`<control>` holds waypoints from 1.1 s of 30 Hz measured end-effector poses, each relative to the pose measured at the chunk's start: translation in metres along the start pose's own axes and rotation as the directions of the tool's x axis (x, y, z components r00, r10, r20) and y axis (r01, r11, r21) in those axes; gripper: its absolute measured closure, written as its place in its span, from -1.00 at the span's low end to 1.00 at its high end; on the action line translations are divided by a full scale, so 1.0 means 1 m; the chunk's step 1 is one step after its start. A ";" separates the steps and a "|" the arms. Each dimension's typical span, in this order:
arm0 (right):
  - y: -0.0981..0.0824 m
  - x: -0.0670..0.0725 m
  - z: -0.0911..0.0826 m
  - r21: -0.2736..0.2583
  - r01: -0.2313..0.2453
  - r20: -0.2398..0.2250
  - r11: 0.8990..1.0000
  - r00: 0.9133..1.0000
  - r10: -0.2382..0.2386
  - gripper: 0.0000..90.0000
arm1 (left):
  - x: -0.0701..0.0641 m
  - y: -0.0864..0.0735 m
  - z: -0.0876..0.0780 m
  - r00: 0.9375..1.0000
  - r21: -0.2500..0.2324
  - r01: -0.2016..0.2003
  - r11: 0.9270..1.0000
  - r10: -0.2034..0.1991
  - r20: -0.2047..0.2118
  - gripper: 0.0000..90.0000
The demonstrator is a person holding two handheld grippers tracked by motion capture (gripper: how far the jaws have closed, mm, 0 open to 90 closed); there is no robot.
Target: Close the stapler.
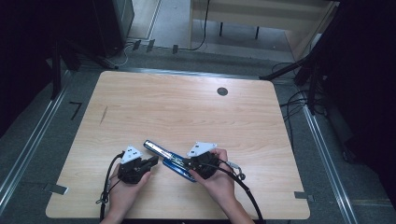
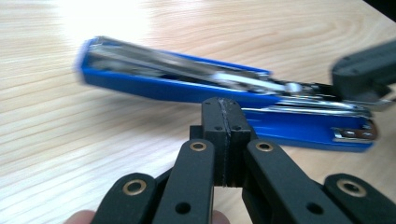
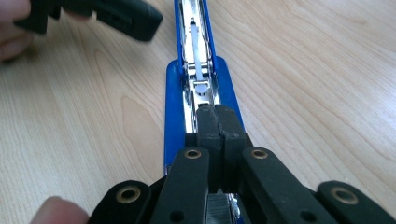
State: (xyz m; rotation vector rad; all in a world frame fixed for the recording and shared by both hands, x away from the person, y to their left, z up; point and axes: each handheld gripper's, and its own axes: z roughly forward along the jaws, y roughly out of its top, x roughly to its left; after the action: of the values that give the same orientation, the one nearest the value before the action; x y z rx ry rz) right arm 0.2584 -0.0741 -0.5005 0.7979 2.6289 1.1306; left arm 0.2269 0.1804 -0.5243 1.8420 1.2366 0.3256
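Directly ahead of right gripper (image 3: pixel 219 116): opened blue stapler (image 3: pixel 198 60), closed jaws resting over its hinge end, nothing gripped. Left gripper (image 2: pixel 223 116) closed, empty, just beside stapler's flank on wooden table (image 1: pixel 187 107).

Overhead table (image 1: pixel 140 107) view; two close stapler (image 2: pixel 187 84) views

- The blue stapler (image 1: pixel 170 161) lies opened on the near middle of the table (image 1: pixel 187 112), slanting toward the far left; it blocks the stretch between the two hands.
- The left gripper (image 1: pixel 150 163), jaws closed, sits just beside the stapler's left flank.
- The right gripper (image 1: pixel 190 164), jaws together, sits over the stapler's near end.
- The table's far half is open wood, with a flat dark round spot (image 1: pixel 222 91) near the far edge.
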 end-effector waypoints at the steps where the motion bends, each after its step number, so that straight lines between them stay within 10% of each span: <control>1: -0.001 0.000 0.000 0.003 0.001 0.001 1.000 1.000 -0.001 1.00 | 0.004 0.000 -0.001 1.000 0.001 0.007 1.000 -0.007 -0.009 1.00; 21: 0.012 -0.001 -0.002 0.001 -0.011 -0.011 1.000 1.000 0.011 1.00 | 0.006 0.002 0.013 0.998 0.045 0.012 0.999 -0.009 -0.063 1.00; 33: 0.035 0.002 0.027 -0.002 0.010 -0.042 1.000 0.999 -0.010 1.00 | 0.005 0.003 0.017 0.997 0.071 -0.002 0.997 0.008 -0.075 1.00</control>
State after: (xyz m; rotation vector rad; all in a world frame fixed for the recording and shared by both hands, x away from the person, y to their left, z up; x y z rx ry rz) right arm 0.2805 -0.0361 -0.4946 0.7687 2.6624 1.1595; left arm 0.2418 0.1751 -0.5331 1.9086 1.3103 0.3609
